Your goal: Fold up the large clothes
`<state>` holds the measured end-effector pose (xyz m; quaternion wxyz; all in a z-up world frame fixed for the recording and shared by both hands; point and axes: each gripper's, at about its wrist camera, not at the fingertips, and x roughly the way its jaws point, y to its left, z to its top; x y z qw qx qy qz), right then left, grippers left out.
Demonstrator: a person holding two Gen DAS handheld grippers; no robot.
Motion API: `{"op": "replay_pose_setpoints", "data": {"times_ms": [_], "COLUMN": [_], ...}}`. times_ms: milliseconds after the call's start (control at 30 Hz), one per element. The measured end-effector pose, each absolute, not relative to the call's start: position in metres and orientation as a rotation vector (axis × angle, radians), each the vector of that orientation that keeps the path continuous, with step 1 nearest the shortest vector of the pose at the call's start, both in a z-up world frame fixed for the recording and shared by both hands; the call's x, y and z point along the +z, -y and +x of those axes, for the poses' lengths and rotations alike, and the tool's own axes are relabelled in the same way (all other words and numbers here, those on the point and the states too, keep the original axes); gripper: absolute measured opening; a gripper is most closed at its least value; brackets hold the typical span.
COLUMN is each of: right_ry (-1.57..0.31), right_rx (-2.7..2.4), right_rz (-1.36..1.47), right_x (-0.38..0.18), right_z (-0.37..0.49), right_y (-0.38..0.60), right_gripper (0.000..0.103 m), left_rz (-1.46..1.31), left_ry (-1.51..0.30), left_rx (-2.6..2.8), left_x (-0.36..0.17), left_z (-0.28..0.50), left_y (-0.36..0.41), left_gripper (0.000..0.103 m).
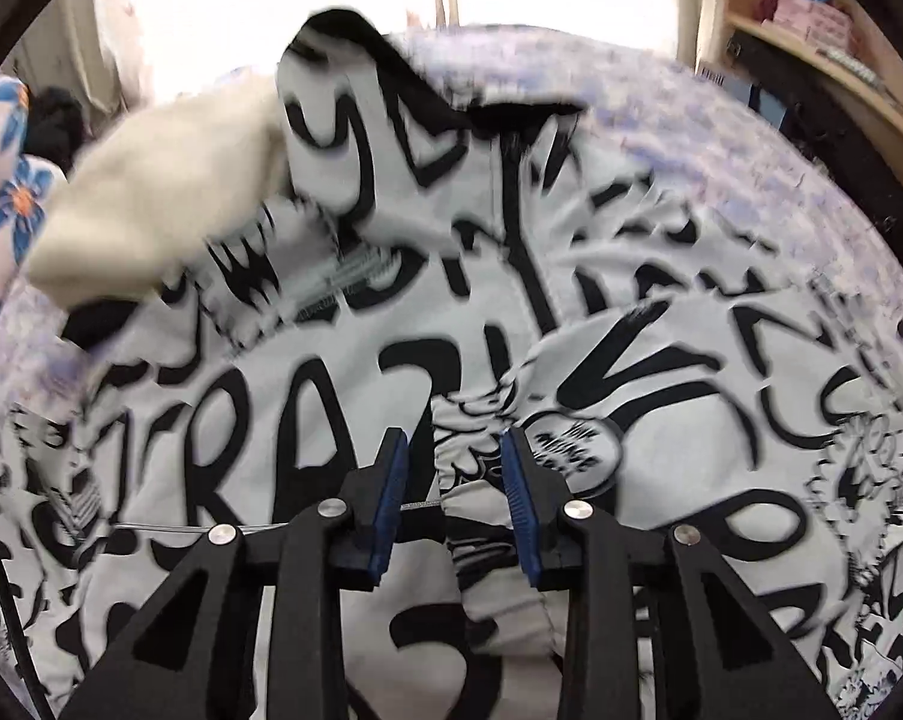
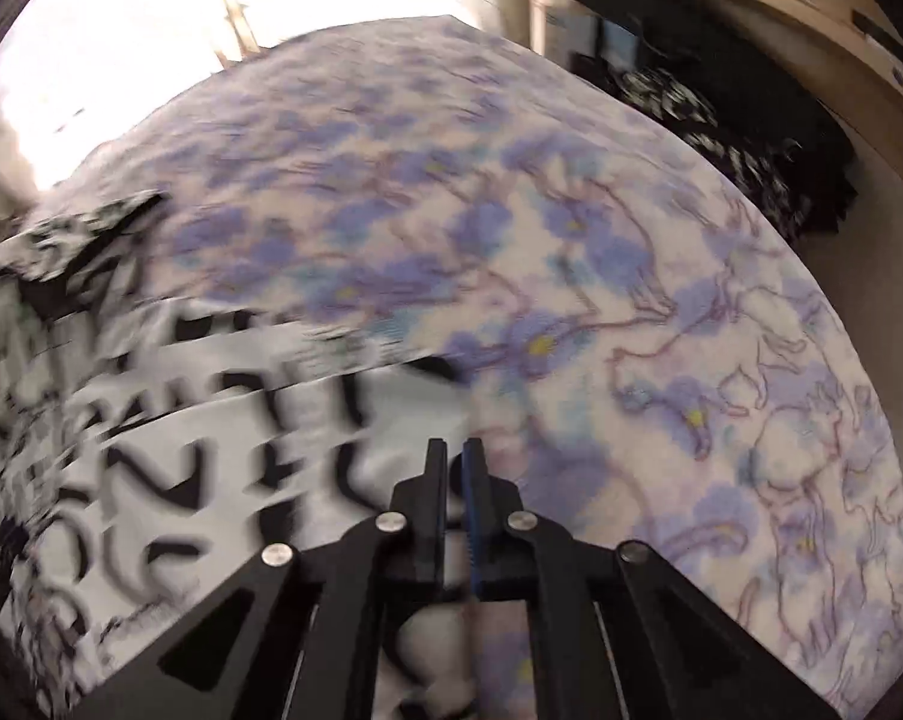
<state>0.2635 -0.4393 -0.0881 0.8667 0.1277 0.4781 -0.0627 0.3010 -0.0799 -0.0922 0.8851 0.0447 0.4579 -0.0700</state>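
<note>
The left gripper (image 1: 453,468) stands open over a bunched ridge of the black-and-white printed garment (image 1: 343,396), which lies spread on the floral bed sheet (image 2: 601,252), a cream piece (image 1: 151,192) at its far left; it should close squarely on that ridge. The right gripper (image 2: 456,468) looks nearly shut at the garment's right edge, though blur hides whether it pinches cloth. Open sheet lies rightward for folding, shelves (image 1: 823,36) bounding the far side
</note>
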Motion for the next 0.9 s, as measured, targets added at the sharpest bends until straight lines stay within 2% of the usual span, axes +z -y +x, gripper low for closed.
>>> {"op": "replay_pose_setpoints", "data": {"times_ms": [33,67,100,133,167,200,367,533,700,733,800,900], "right_ry": [-1.006,-1.019,-1.037,-1.061,-1.077,-1.090,-1.135,-1.076,-1.046,-1.045,-1.051,-1.072], "right_rx": [-0.088,-0.046,-0.012,0.019,0.057,0.089,0.097,-0.150,-0.102,-0.116,-0.153,-0.198], "right_rz": [0.267,0.262,0.255,0.245,0.239,0.234,0.111,-0.007,0.133,0.119,0.068,0.020], "right_x": [-0.086,-0.087,-0.089,-0.091,-0.094,-0.097,-0.122,-0.122,-0.130,-0.131,-0.132,-0.130], "right_z": [0.259,0.254,0.250,0.246,0.242,0.237,0.213,0.177,0.146,0.144,0.149,0.152], "right_y": [0.426,0.409,0.390,0.374,0.357,0.339,0.288,0.334,0.375,0.371,0.359,0.347], "right_gripper": [0.017,0.025,0.032,0.034,0.034,0.034,0.034,0.034,0.021,0.022,0.024,0.025], "left_rz": [0.073,0.051,0.014,-0.007,-0.028,-0.046,0.000,0.118,0.160,0.161,0.167,0.150], "left_ry": [-0.942,-0.940,-0.951,-0.963,-0.981,-1.002,-1.093,-1.041,-1.011,-1.006,-1.002,-0.989], "left_rx": [-0.161,-0.180,-0.213,-0.234,-0.257,-0.272,-0.209,-0.209,-0.251,-0.247,-0.227,-0.230], "left_x": [-0.085,-0.082,-0.079,-0.078,-0.079,-0.083,-0.125,-0.125,-0.115,-0.113,-0.110,-0.101], "left_z": [0.295,0.292,0.287,0.284,0.282,0.279,0.266,0.240,0.211,0.208,0.202,0.194], "left_y": [0.082,0.086,0.094,0.097,0.106,0.116,0.140,0.137,0.135,0.133,0.129,0.122], "left_gripper": [0.032,0.034,0.041,0.045,0.053,0.055,0.056,0.056,0.056,0.057,0.071,0.072]}}
